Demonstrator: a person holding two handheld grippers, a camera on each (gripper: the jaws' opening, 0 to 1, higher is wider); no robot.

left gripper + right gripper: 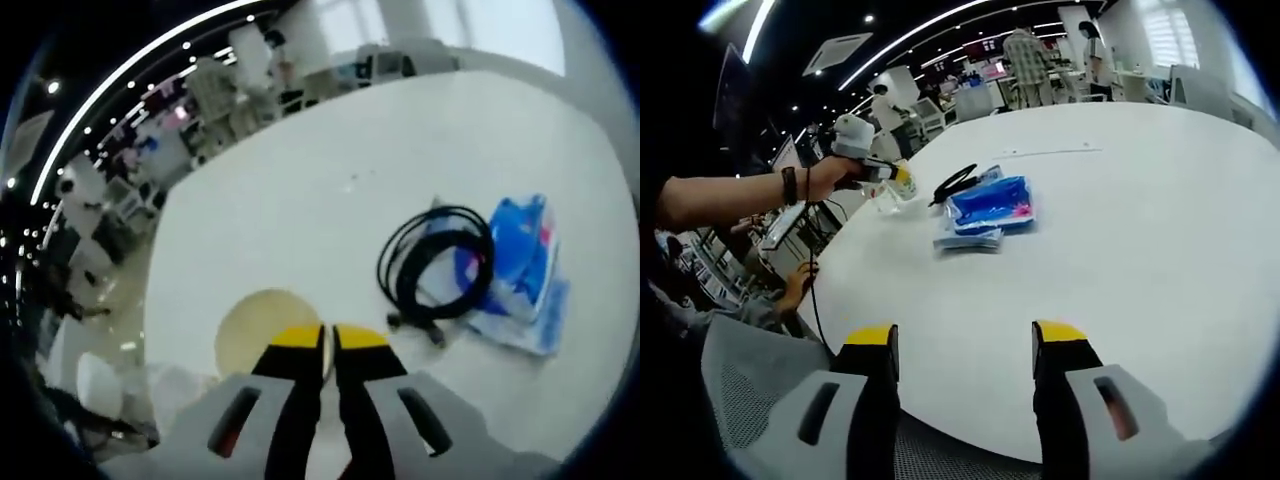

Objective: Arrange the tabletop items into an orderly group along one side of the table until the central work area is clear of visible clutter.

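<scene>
table: big white round-ish table point(1140, 230), mostly bare, everything sits toward one edge
blue packet: flat blue plastic packet point(525, 262) lying on the table, pink print on it; looks like a couple of clear bags stacked under it
cable: black cable point(436, 262) coiled in a loop, resting partly on the packet's edge, plug end trailing onto the table
lid: pale round see-through disc point(258, 328) near the table edge, close to the cable but not touching
left gripper: left gripper point(327, 340) jaws nearly closed, pinching the disc's rim. From the right gripper view it's held out over the table edge by a hand
right gripper: right gripper point(965, 345) jaws wide apart, holding nothing, hanging at the near edge well away from the pile
</scene>
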